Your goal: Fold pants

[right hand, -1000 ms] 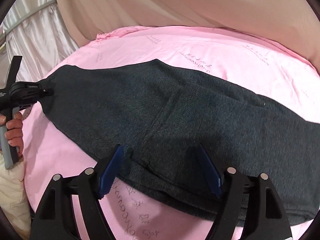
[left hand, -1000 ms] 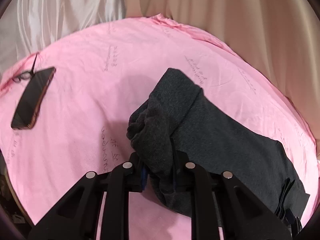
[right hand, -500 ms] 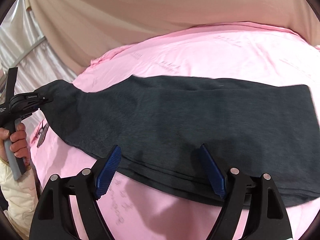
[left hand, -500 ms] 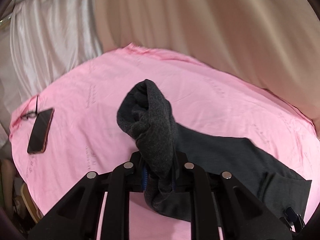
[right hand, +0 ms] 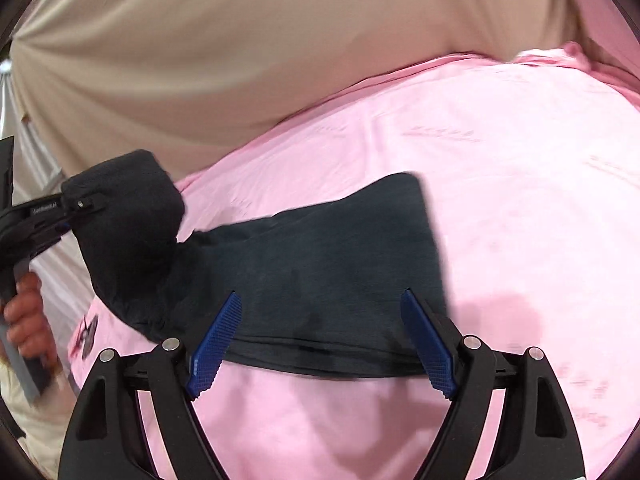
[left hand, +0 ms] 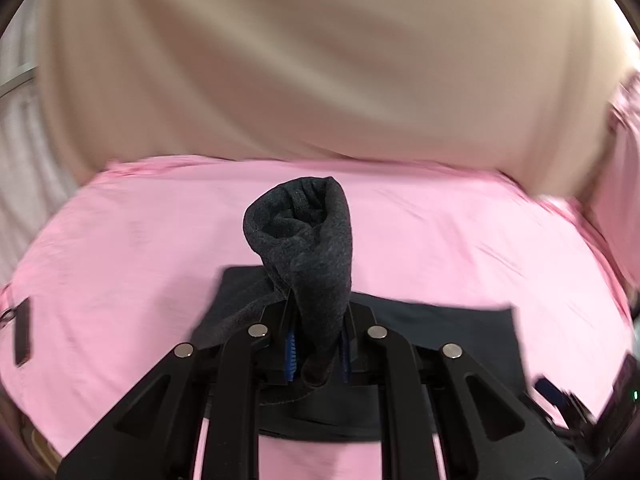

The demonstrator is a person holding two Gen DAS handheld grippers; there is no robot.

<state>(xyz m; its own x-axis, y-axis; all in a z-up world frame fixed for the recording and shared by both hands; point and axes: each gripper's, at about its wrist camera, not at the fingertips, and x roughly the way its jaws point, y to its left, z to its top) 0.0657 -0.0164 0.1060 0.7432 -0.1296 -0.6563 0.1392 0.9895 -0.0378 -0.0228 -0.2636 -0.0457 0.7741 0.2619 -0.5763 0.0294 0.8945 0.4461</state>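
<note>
Only from the right wrist: hand (right hand: 24, 320) under lifted pants (right hand: 320, 264).

Pink sheet (left hand: 440, 232) under beige curtain (left hand: 320, 60); dark phone (left hand: 22, 330) at sheet's left edge.

Dark grey pants (right hand: 320, 264) (knit), flat on pink sheet (right hand: 500, 184) — one end lifted

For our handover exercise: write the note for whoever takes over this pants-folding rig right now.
Left gripper: shut on one end of the dark pants, lifted off the pink sheet.
Right gripper: open, nothing between its pads, above the near edge of the pants.
Done: end picked up; rest lies flat.
Left: lay the lifted end over the flat part, release, smooth.
</note>
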